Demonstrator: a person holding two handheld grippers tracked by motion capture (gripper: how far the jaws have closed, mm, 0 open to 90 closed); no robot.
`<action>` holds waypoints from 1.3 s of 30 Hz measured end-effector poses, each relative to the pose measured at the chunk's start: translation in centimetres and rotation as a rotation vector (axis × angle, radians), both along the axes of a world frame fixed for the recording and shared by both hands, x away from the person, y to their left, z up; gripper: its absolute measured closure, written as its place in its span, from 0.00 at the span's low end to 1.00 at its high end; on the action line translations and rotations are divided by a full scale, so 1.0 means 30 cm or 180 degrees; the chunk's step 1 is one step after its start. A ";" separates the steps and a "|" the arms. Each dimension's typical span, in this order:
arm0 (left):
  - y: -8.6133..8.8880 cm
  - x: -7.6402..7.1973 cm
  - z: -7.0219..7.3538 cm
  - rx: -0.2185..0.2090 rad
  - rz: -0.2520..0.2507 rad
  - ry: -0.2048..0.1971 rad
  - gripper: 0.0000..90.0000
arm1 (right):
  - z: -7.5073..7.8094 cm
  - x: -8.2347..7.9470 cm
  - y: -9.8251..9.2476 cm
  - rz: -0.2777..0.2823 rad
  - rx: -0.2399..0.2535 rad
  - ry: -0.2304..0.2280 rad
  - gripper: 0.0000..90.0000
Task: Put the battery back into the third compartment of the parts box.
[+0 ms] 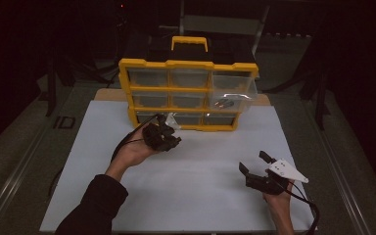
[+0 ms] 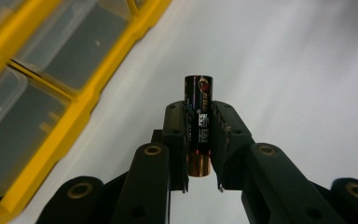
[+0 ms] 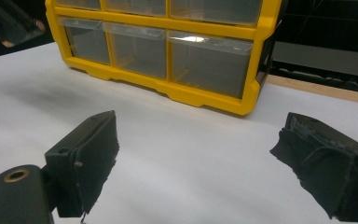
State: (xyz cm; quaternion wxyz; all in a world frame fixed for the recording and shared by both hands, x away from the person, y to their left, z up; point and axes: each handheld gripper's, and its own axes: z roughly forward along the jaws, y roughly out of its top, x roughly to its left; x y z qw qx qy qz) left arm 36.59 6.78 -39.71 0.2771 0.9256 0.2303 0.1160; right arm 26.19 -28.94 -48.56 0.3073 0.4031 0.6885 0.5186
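A black battery with a copper-coloured end stands clamped between the pads of my left gripper, which is shut on it. In the high view that left gripper hovers just in front of the bottom row of the yellow drawer organiser. My right gripper rests low over the white sheet at the right, jaws wide apart, with nothing between them. One clear drawer at the organiser's right side is pulled out and holds small dark items.
The organiser has a yellow carry handle on top and several clear drawers. A white sheet covers the table. Metal rails run along both sides. The surroundings are dark.
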 end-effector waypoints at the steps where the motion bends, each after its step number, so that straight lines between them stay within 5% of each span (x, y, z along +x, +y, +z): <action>1: 0.002 -0.002 0.007 -0.0032 0.0003 -0.0005 0.86 | 0.000 0.000 0.000 -0.0001 -0.0001 0.0000 0.13; 21: 0.003 0.011 0.156 -0.0503 0.0089 -0.0312 0.86 | 0.000 0.000 0.000 0.0000 0.0000 -0.0001 0.13; 39: -0.023 0.027 0.295 -0.0718 0.0099 -0.0660 0.86 | 0.000 0.001 -0.002 -0.0003 0.0006 0.0000 0.13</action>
